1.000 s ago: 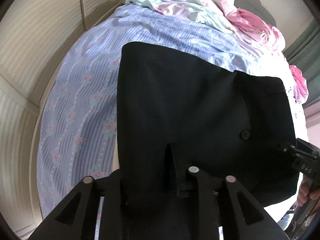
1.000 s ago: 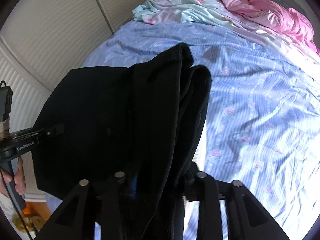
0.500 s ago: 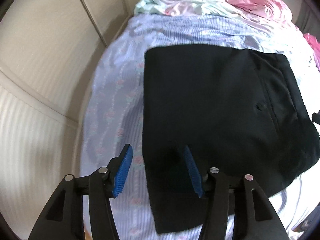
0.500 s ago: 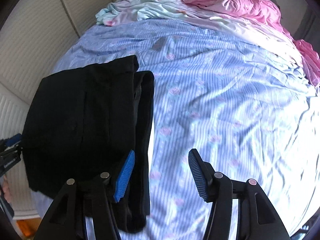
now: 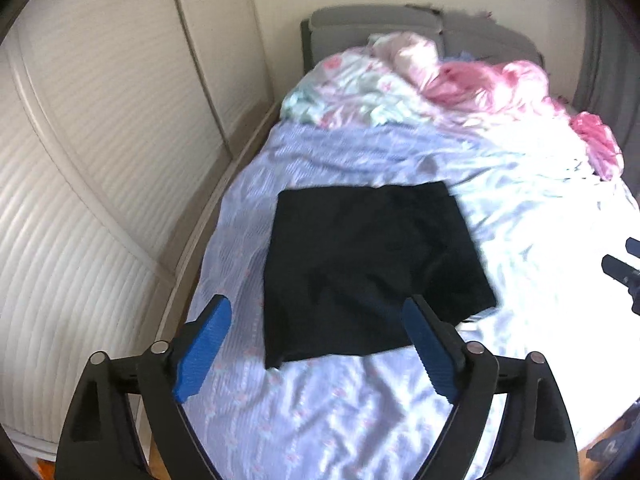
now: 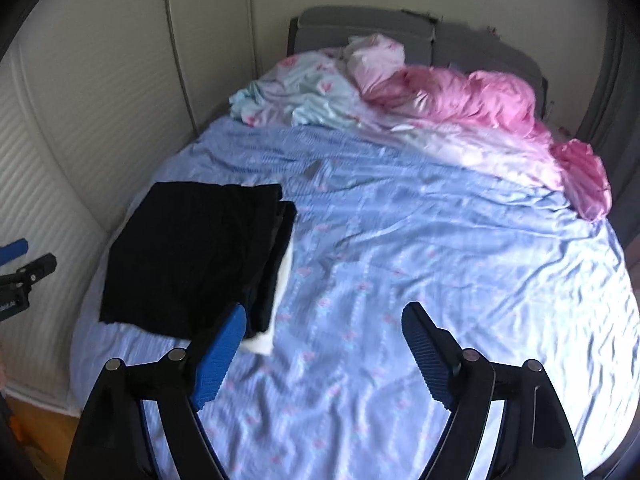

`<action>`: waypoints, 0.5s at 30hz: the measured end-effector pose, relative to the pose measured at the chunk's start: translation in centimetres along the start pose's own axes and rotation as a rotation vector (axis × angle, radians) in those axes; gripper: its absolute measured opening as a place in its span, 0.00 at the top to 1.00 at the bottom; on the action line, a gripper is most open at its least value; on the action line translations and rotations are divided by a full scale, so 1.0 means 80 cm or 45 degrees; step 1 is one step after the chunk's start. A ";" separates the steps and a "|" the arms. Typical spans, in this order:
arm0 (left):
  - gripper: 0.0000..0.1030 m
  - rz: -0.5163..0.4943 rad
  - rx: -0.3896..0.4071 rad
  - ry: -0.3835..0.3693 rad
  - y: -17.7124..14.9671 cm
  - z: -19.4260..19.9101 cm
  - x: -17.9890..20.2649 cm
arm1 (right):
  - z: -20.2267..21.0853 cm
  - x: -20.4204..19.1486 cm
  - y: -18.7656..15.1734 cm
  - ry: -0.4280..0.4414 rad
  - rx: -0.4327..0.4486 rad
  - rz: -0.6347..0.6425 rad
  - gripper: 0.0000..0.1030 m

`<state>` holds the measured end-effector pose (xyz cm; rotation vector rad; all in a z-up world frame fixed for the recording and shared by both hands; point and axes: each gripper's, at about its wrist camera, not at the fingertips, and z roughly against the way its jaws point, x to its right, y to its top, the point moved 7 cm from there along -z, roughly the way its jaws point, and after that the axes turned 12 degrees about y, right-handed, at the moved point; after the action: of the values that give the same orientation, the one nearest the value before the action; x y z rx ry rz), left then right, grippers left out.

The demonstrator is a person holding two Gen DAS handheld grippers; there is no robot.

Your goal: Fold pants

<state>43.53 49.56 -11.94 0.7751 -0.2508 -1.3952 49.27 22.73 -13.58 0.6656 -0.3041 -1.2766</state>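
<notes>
The black pants [image 5: 368,268] lie folded in a flat rectangle on the blue striped bedsheet [image 5: 320,412], near the bed's left edge. They also show in the right wrist view [image 6: 192,264], with a white strip at their right side. My left gripper [image 5: 316,344] is open and empty, held back above the near edge of the pants. My right gripper [image 6: 324,348] is open and empty, to the right of the pants. The right gripper's tip shows at the left wrist view's right edge [image 5: 624,272].
A crumpled pink and pale green duvet [image 6: 420,92] lies at the head of the bed against a grey headboard [image 6: 360,28]. White ribbed wardrobe doors [image 5: 100,160] run along the bed's left side. Wooden floor [image 6: 36,432] shows at the bed's foot.
Both grippers have let go of the pants and opened. They have pulled back and up from the bed. The pants now lie flat on the sheet.
</notes>
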 end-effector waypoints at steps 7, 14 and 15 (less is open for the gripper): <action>0.07 0.008 0.103 -0.055 -0.007 0.125 0.056 | 0.119 0.037 -0.049 -0.012 0.062 -0.011 0.17; 0.05 0.041 0.142 -0.133 -0.034 0.218 0.112 | 0.219 0.077 -0.094 0.013 0.106 -0.060 0.17; 0.05 0.043 0.147 -0.156 -0.037 0.231 0.122 | 0.231 0.082 -0.100 0.014 0.111 -0.066 0.17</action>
<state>32.22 34.15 -2.90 0.7772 -0.4413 -1.4078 34.60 10.12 -5.08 0.7591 -0.3368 -1.3142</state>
